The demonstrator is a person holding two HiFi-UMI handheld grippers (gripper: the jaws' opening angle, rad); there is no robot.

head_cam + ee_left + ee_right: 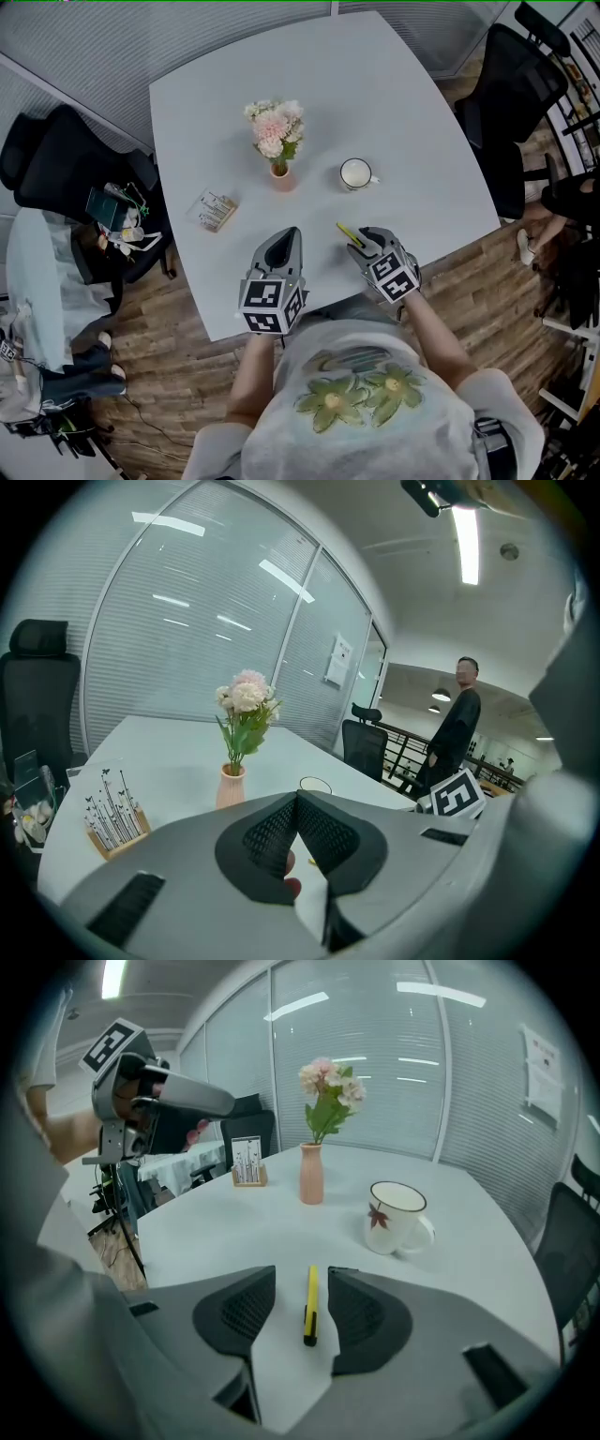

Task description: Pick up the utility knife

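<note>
On the white table [394, 112], the yellow utility knife [310, 1312] lay flat between the right gripper's [303, 1279] parted jaws. Beside it, the left gripper [297, 801] had its jaws pressed together, holding nothing.

Your right gripper [301, 1283] has its jaws apart astride the utility knife [309, 1305], with bare table [187, 1232] flanking it. Mug [396, 1215] at 1 o'clock and vase [311, 1174] at 12 o'clock stand well clear; left gripper [221, 1103] raised at 10 o'clock, apart
</note>
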